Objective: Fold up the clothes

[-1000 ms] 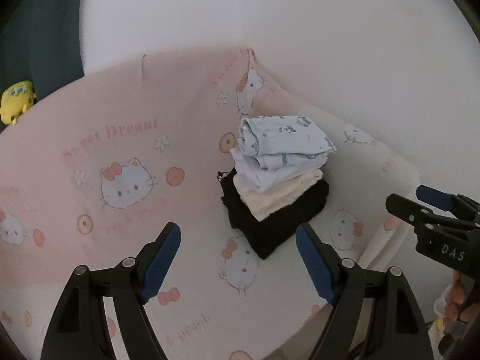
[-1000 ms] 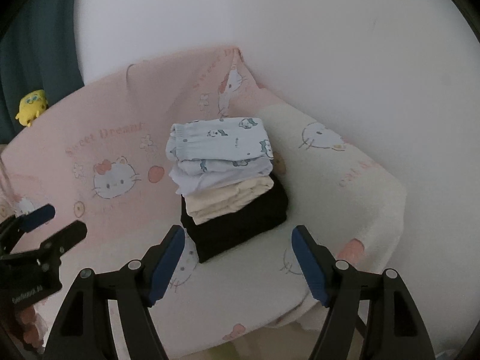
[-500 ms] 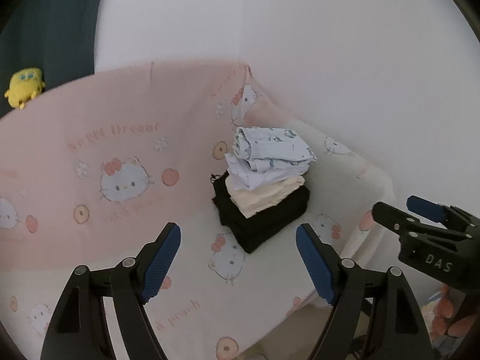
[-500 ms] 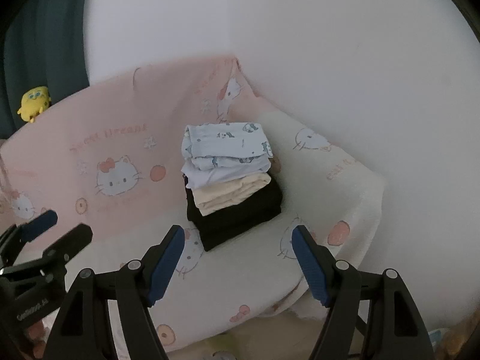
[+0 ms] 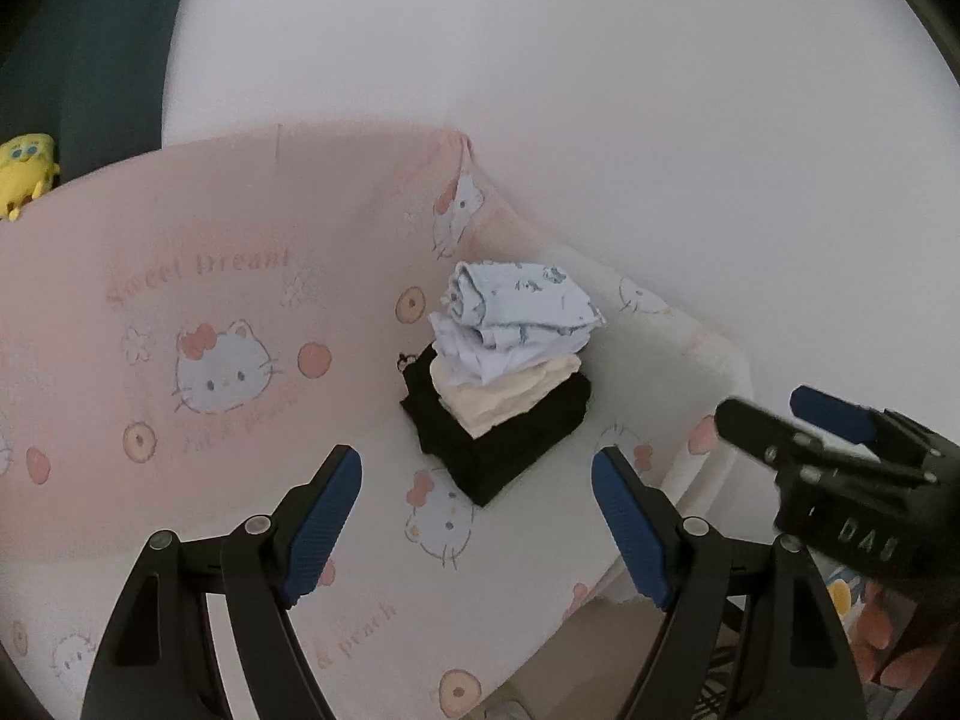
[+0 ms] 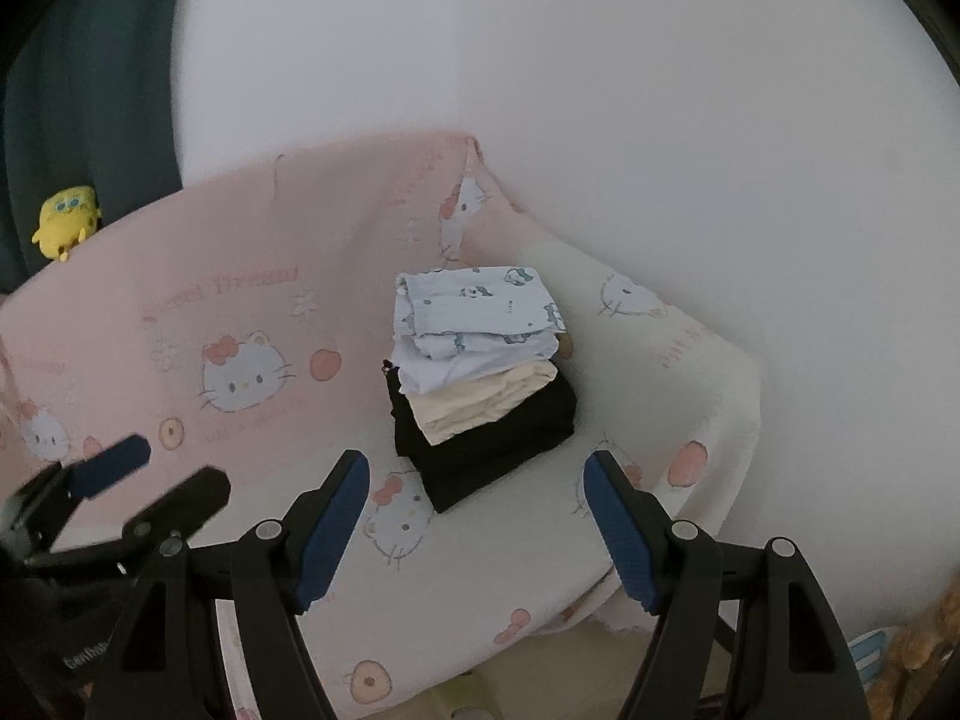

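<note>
Folded stack (image 5: 507, 378) apart from both seemingly empty hand-held grippers

a home: cartoon-print sofa cover (image 5: 180, 312), plush toy (image 6: 65, 222).

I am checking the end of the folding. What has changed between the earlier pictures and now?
Both grippers drew back from the stack of folded clothes, which now looks smaller and farther in both views. The left gripper and the right gripper stayed open and empty; nothing was taken or released. The stack, the pink blanket and the yellow toy did not move.
</note>
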Demonstrator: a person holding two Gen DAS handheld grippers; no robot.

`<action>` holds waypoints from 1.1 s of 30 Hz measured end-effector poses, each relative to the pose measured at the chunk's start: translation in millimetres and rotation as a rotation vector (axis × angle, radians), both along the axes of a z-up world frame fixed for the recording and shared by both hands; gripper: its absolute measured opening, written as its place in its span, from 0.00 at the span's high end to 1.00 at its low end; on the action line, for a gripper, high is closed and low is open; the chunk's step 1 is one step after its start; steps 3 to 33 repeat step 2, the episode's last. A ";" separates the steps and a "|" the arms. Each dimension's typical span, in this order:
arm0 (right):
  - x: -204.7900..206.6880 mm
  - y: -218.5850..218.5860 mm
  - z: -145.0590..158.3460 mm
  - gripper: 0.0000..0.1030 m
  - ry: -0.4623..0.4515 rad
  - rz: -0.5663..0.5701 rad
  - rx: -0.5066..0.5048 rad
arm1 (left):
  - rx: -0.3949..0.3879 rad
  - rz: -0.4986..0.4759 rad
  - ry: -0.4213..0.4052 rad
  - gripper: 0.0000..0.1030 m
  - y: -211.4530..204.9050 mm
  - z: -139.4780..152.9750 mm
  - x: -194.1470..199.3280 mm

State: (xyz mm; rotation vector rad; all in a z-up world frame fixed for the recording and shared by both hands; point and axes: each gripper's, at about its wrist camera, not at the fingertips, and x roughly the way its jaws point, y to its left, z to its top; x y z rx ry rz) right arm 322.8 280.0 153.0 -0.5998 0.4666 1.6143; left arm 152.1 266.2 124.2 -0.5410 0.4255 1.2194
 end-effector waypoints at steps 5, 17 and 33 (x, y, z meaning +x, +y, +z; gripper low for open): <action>-5.6 -0.6 -1.0 0.29 -0.026 0.007 -0.001 | 0.004 0.003 -0.004 0.24 0.1 2.0 -2.1; -5.6 -0.6 -1.0 0.29 -0.026 0.007 -0.001 | 0.004 0.003 -0.004 0.24 0.1 2.0 -2.1; -5.6 -0.6 -1.0 0.29 -0.026 0.007 -0.001 | 0.004 0.003 -0.004 0.24 0.1 2.0 -2.1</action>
